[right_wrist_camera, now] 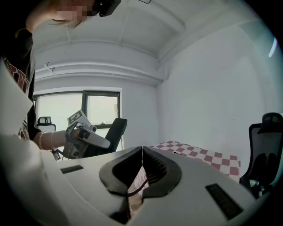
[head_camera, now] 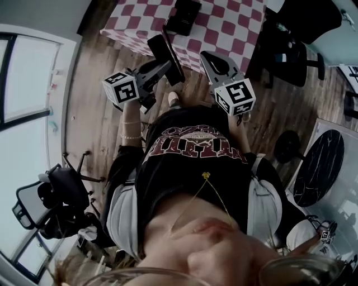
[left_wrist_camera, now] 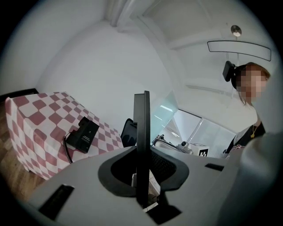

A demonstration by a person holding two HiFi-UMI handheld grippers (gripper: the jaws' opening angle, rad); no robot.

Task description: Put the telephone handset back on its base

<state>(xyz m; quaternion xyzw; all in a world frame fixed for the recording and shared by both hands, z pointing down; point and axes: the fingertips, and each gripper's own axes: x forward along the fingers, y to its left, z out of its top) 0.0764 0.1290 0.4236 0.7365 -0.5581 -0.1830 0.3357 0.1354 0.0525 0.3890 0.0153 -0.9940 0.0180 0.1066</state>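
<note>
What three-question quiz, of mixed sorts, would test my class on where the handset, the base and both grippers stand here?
1. The left gripper is shut on: A the handset, B the coiled cord, C nothing?
2. True or false: the telephone base sits on the floor.
3. Fill in: the right gripper's jaws are ____, with nothing between them.
Key: 1 A. 2 False: it sits on the checked table. 3 Shut.

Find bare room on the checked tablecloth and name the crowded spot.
Bare cloth lies on both sides of the phone base: left toward the table corner, right toward the black chair. Crowded only at the base and its coiled cord.
</note>
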